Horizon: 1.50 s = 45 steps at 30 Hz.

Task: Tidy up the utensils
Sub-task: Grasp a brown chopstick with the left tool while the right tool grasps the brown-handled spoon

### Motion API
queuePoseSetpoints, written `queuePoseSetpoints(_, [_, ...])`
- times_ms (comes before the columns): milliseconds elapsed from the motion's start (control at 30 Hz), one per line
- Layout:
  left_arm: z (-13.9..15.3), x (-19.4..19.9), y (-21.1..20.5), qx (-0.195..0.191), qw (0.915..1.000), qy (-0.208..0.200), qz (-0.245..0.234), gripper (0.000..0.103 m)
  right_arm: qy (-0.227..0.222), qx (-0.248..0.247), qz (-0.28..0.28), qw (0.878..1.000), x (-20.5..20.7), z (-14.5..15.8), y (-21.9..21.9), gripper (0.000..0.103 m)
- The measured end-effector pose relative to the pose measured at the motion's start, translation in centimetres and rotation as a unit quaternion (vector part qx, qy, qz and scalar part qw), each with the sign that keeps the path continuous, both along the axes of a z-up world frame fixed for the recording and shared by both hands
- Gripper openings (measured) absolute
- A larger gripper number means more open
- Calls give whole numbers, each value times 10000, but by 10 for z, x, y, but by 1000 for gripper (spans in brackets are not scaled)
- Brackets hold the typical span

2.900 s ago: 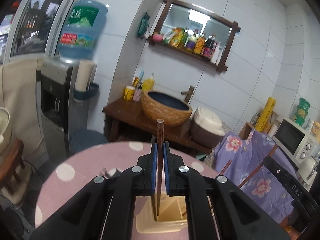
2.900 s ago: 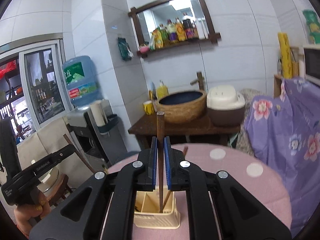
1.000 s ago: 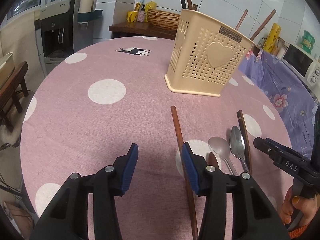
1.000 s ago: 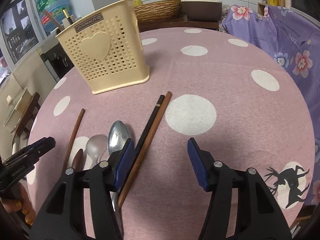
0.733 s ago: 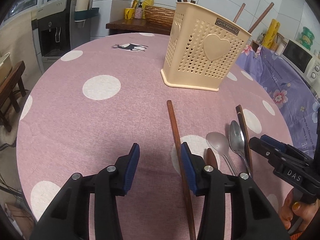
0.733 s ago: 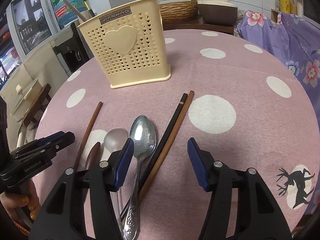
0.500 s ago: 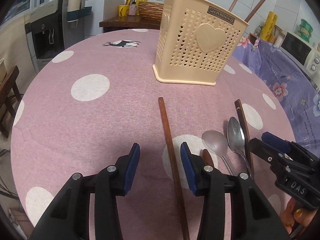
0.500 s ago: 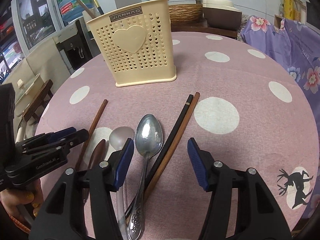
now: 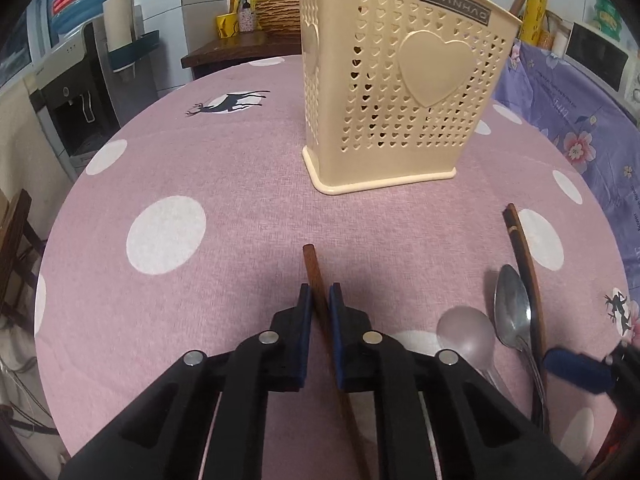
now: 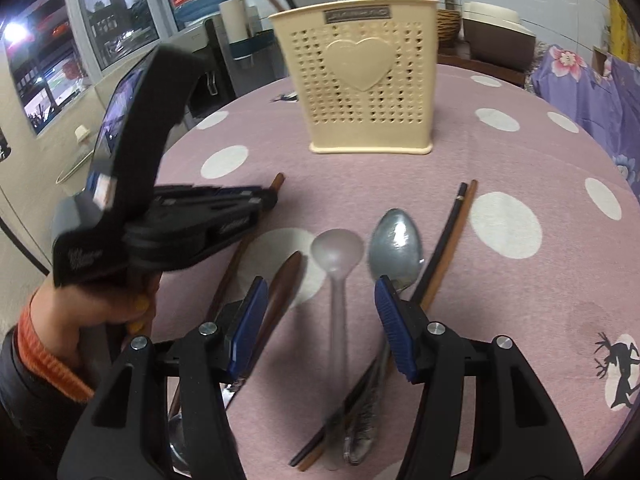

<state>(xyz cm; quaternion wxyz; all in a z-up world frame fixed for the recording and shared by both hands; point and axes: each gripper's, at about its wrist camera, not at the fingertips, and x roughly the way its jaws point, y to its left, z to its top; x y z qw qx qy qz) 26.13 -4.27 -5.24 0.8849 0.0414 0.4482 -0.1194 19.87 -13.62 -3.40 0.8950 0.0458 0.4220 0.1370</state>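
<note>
left gripper [image 9: 319,300] has its blue pads clamped on the lone brown wooden chopstick [image 9: 313,268], low on the pink polka-dot tablecloth [image 9: 224,184], with the chopstick's blunt end poking out just ahead of the jaws and aimed toward the cream utensil basket [image 9: 400,92]. to do this well i'd lift straight up, tip the stick toward vertical and clear the basket rim before lowering it in; the grip sits near one end, so the long tail may swing. right gripper [image 10: 320,320] hangs with jaws apart and empty over the frosted plastic spoon [image 10: 338,258], its pads not touching anything. beside that lie a shiny metal spoon [image 10: 394,244], a dark wooden spoon [image 10: 286,280] and a black-and-brown chopstick pair [image 10: 452,232], all flat on the cloth. the basket is stiff plastic, pierced with small hearts, one big raised heart on its face, chopsticks already standing inside.
</note>
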Motion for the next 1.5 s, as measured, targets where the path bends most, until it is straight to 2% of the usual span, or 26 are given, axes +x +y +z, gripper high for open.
queuePoseSetpoints(100, [0,1,5,-141,9999,70,2,10,74,-22,22,10000,-1,-4,9,53])
queuePoseSetpoints(333, [1,-11,19,-147,9999,67,29,9,133,-182,210,9995,-2,-7,37,44])
queuePoseSetpoints(667, [0,-17,42,-273,9994,109,155,9,228,-703,-61,9972,7,-18,54,36])
queuePoseSetpoints(767, [0,-17,38,-136,9998,73,146,9,179,-870,-139,9960,10,-18,57,23])
queuePoseSetpoints(800, [0,-16,36,-70,9999,57,136,9,185,-881,-172,9958,12,-18,57,22])
queuePoseSetpoints(1100, [0,-13,24,341,9994,-41,89,9,209,-718,-247,9969,19,-19,50,21])
queuePoseSetpoints(1500, [-1,-15,21,366,9991,-135,180,8,162,-637,-310,9974,18,-20,50,18])
